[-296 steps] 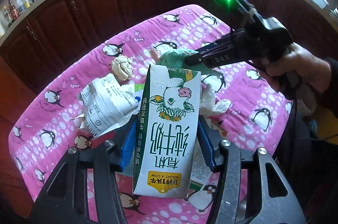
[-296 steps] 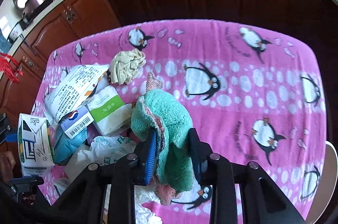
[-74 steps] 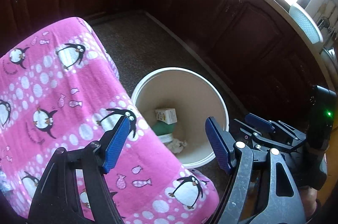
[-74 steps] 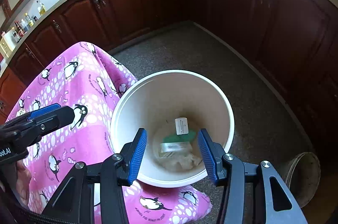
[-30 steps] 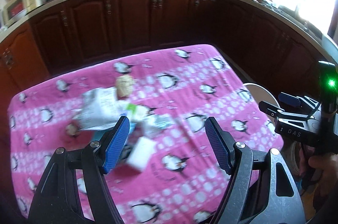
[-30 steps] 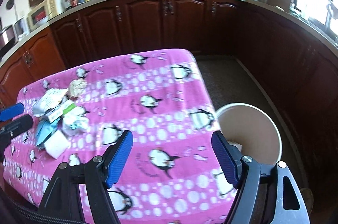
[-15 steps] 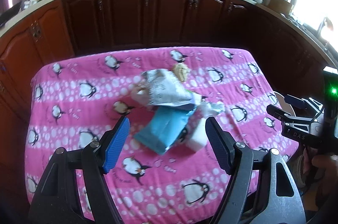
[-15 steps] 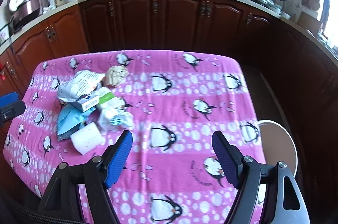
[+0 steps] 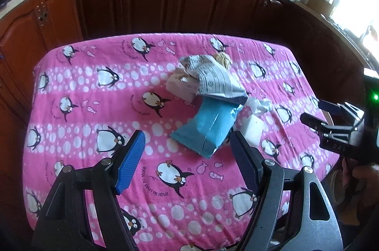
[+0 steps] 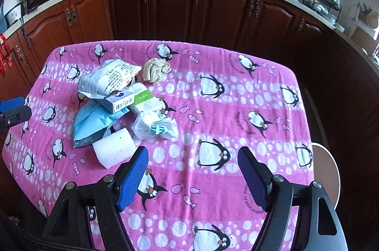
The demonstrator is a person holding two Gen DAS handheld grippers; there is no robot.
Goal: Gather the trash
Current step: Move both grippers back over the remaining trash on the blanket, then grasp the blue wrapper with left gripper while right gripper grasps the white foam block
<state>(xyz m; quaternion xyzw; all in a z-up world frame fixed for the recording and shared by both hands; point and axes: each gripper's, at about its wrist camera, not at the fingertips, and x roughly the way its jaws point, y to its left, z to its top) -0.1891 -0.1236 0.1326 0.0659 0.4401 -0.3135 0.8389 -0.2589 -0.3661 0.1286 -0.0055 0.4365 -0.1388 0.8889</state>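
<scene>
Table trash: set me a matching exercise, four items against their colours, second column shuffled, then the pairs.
Items:
1. crumpled paper ball
2. flat pouch
3. foam roll
4. small carton with a barcode

Colours:
A. light blue
B. plain white
C. beige
D. white with a red and blue logo

Pairs: 1-C, 2-A, 3-B, 4-D

All four lie in one pile on the pink penguin cloth.
</scene>
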